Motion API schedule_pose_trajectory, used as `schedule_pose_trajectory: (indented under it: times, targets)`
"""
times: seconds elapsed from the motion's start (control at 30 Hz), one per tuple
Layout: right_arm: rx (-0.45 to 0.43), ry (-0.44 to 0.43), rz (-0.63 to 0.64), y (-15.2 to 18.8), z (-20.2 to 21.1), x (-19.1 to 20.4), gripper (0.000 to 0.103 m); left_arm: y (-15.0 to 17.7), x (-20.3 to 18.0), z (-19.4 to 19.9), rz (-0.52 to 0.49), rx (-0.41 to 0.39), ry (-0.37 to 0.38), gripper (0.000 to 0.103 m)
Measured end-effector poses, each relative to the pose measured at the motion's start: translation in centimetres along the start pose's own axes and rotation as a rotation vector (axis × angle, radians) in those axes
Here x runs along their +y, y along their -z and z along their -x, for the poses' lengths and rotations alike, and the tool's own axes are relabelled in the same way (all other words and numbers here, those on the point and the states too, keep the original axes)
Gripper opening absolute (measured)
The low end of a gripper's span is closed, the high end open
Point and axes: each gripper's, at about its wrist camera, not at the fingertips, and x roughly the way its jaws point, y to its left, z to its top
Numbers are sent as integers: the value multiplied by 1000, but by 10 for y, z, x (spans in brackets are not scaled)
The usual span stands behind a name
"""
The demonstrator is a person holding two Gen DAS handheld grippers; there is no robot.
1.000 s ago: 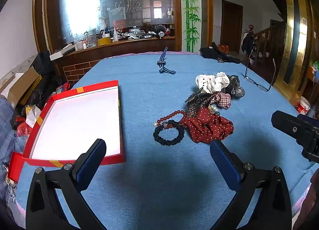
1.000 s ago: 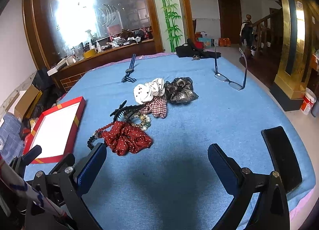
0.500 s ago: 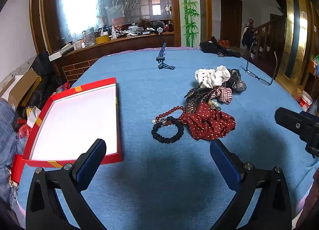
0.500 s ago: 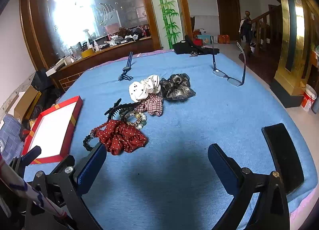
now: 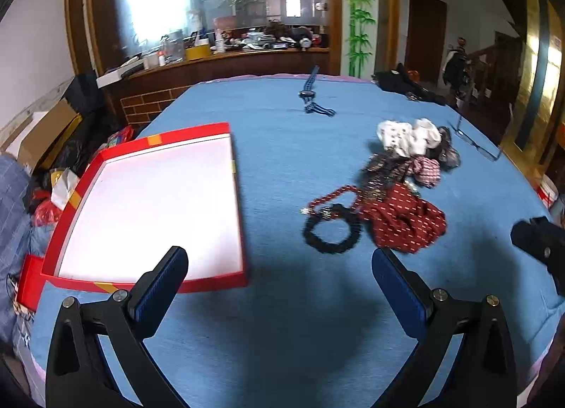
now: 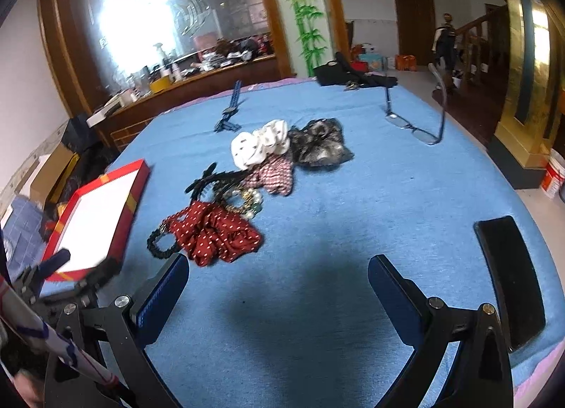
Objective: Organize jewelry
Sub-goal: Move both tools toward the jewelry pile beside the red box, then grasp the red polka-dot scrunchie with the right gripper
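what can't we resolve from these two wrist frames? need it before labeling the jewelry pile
- Red bead strand: left wrist view, far end runs under the red dotted scrunchie.
- Pearl-and-gold piece: right wrist view, half buried under the black claw clip; type unclear.
- Whole pile: left wrist view, motion-blurred.
- Red box: near-left corner hidden by left gripper.

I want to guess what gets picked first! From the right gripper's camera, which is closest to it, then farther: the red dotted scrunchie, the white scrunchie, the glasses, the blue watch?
1. Red dotted scrunchie: nearest, just ahead of the right gripper, toward its left.
2. White scrunchie: mid-table, in the pile.
3. Glasses: farther, off to the right.
4. Blue watch: farthest, near the table's back edge.
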Motion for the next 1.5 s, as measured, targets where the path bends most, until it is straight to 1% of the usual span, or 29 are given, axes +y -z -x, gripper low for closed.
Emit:
schedule_pose_trajectory:
  times: [0.17,0.23,0.33,0.43,0.53,0.77,0.87,0.97,1.07,1.13,1.27,1.3,1.33,1.37,1.4,1.47,1.5]
  targets:
    - [38,-53,42,0,-10,12,103,-1,14,-2,22,14,8,103]
    - [71,-107,59,-1,-15,19,103,0,16,-1,17,12,9,103]
    - [113,-166,75,-5,-25,27,103,1,16,-2,5,13,15,103]
    - [147,-194,110,-11,-35,36,103,2,16,-3,-3,16,18,103]
    - [192,-225,107,-18,-47,40,103,2,17,-3,-2,18,23,103]
    - [246,-221,123,-29,-73,48,103,3,17,-9,-11,41,30,103]
    - [277,-239,108,-35,-85,45,101,3,15,-14,-18,59,47,103]
    - [284,-218,131,-37,-93,49,100,3,14,-18,-18,74,58,103]
    - [299,-220,147,-38,-102,55,97,3,15,-20,-19,77,58,103]
    - [309,-205,164,-36,-108,59,92,3,16,-20,-17,76,59,103]
    - [315,-169,209,-33,-119,67,90,2,17,-20,-17,79,56,103]
    - [315,-157,223,-32,-120,68,84,2,18,-21,-16,80,56,103]
    - [317,-146,233,-31,-122,69,73,2,18,-21,-16,82,57,103]
    - [320,-136,242,-30,-123,69,66,2,19,-21,-17,83,60,103]
    - [325,-130,249,-29,-123,69,52,2,19,-22,-17,84,62,103]
    - [329,-129,256,-27,-124,67,44,2,17,-22,-25,87,69,103]
    - [324,-125,255,-27,-123,66,35,2,15,-22,-29,88,72,103]
